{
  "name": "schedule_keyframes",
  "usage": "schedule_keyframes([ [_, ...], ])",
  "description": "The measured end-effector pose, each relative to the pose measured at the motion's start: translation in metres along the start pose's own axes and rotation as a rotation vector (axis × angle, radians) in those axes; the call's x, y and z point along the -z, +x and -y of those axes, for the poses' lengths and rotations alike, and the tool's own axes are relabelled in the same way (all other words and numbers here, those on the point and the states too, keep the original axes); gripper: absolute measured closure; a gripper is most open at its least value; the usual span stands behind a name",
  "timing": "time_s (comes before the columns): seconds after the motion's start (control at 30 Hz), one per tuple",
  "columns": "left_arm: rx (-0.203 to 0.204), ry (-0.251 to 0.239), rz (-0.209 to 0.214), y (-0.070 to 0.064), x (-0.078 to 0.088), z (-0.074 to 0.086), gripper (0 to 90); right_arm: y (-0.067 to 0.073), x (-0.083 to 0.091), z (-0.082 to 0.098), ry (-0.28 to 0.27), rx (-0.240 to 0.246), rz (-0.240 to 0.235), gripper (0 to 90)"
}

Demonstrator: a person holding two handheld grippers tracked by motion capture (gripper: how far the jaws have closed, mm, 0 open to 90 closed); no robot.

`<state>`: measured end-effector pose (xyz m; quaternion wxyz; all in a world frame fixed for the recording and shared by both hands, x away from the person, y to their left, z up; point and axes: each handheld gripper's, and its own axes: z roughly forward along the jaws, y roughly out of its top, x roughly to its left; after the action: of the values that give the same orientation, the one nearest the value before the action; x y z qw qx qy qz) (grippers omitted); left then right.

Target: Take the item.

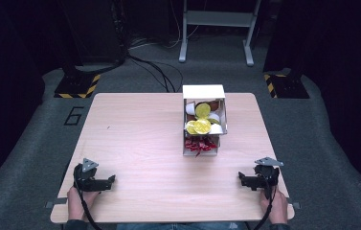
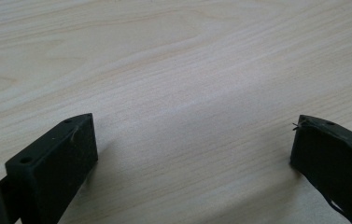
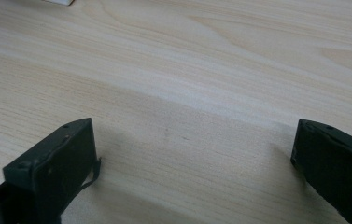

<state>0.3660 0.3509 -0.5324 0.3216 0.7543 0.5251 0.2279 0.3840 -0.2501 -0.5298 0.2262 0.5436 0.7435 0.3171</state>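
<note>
A white open box [image 1: 204,92] stands at the middle-far part of the wooden table [image 1: 140,143]. Inside it lie yellow round lids [image 1: 199,125], small white cups [image 1: 190,109] and red wrapped pieces [image 1: 200,145] at its near end. My left gripper [image 1: 111,180] rests near the table's front left, a hand behind it, jaws pointing toward the middle. Its jaws stand wide apart over bare wood, as the left gripper [image 2: 192,128] view shows. My right gripper [image 1: 241,176] rests at the front right, pointing inward. The right gripper [image 3: 192,128] jaws are also wide apart with nothing between them.
The table's front edge lies just behind both hands. Past the far edge the floor carries black cables [image 1: 154,67], a grey metal stand [image 1: 216,28] and yellow-black striped bases [image 1: 77,86]. A white box corner [image 3: 59,2] peeks in at the top of the right gripper view.
</note>
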Motion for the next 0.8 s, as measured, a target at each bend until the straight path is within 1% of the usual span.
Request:
schedule_keyframes([
  [0.07,0.002,-0.004,-0.006,0.000,0.000,0.000,0.4,0.000,0.000,0.000,0.000,-0.001,0.000,0.0],
  [0.13,-0.002,-0.002,-0.002,0.000,0.000,0.000,0.5,0.000,0.000,0.000,0.000,-0.001,0.001,0.0],
  [0.17,-0.006,0.000,-0.009,-0.001,0.001,0.000,0.5,0.001,0.000,0.000,-0.002,-0.005,0.010,0.0],
  [0.23,-0.003,-0.003,-0.018,-0.003,0.001,0.001,0.5,0.001,0.000,0.000,-0.002,-0.007,0.012,0.0],
  [0.27,-0.010,-0.012,-0.024,-0.003,0.001,0.001,0.5,0.001,0.000,0.000,-0.006,-0.008,0.013,0.0],
  [0.4,-0.009,-0.007,-0.028,-0.003,0.002,0.001,0.8,0.001,0.000,0.000,-0.001,-0.008,0.011,0.0],
  [0.43,-0.007,-0.008,-0.019,-0.004,0.003,0.001,1.6,0.001,0.000,0.000,-0.001,-0.007,0.010,0.0],
  [0.47,-0.007,-0.008,-0.019,-0.004,0.003,0.001,2.5,0.001,0.000,0.000,0.000,-0.006,0.007,0.0],
  [0.53,0.003,-0.022,-0.008,-0.003,0.003,0.002,2.1,0.001,0.000,0.000,0.000,-0.007,0.007,0.0],
  [0.57,0.008,-0.014,0.009,-0.002,0.004,0.001,1.7,0.001,0.000,0.000,0.000,-0.007,0.008,0.0],
  [0.6,0.014,-0.025,0.007,-0.003,0.004,0.001,1.7,0.001,0.000,0.000,0.000,-0.008,0.007,0.0],
  [0.63,0.014,-0.019,0.010,-0.003,0.005,0.000,1.4,0.001,0.000,0.000,0.000,-0.007,0.008,0.0],
  [0.67,0.022,-0.022,0.026,-0.004,0.006,-0.002,1.1,0.001,0.000,0.000,0.000,-0.008,0.008,0.0],
  [0.7,0.028,-0.034,0.030,-0.004,0.007,-0.003,1.1,0.001,0.000,0.000,0.000,-0.009,0.009,0.0],
  [0.77,0.029,-0.037,0.032,-0.005,0.008,-0.005,0.9,0.001,0.000,0.000,0.000,-0.009,0.009,0.0],
  [0.8,0.024,-0.038,0.041,-0.007,0.011,-0.009,0.9,0.001,0.000,0.000,0.000,-0.009,0.009,0.0],
])
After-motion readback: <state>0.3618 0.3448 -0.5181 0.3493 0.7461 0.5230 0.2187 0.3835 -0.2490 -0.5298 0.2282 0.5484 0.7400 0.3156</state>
